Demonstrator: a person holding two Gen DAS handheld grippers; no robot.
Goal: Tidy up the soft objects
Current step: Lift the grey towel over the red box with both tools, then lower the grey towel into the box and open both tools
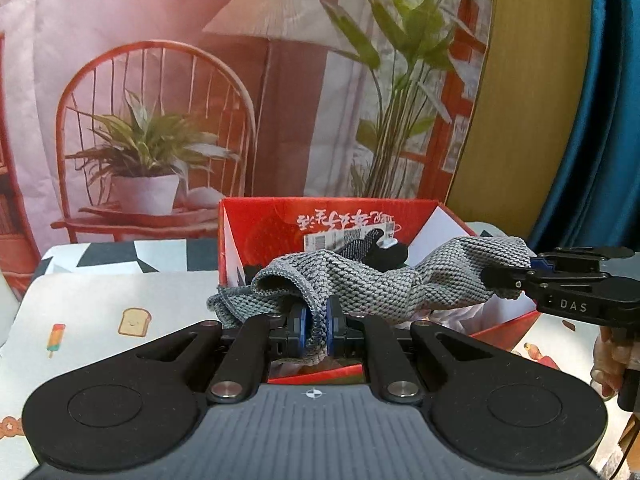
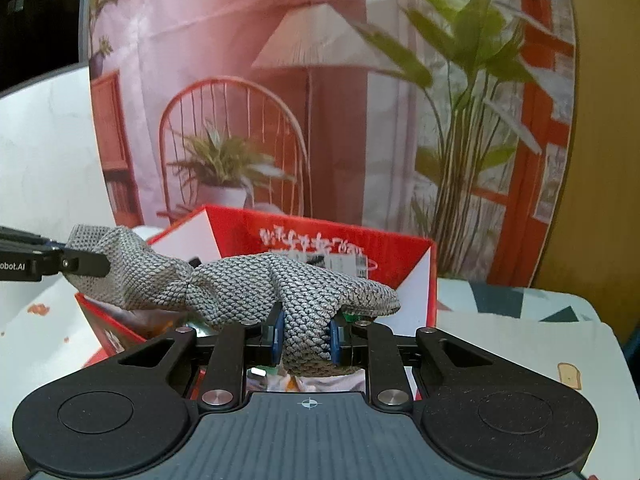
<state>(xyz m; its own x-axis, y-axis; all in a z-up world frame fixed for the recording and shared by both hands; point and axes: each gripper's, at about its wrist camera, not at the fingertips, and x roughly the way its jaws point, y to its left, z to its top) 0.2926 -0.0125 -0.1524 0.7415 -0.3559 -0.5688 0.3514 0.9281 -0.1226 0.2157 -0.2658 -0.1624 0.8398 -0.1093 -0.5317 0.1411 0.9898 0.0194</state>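
A grey knitted cloth hangs stretched between my two grippers above an open red cardboard box. My left gripper is shut on the cloth's left end. My right gripper comes in from the right and is shut on the other end. In the right wrist view my right gripper pinches the cloth over the box, and my left gripper holds the far end at the left. A black item lies inside the box, partly hidden by the cloth.
The box stands on a table with a white patterned mat. A printed backdrop of a chair, lamp and plants hangs close behind the box. A blue curtain is at the far right.
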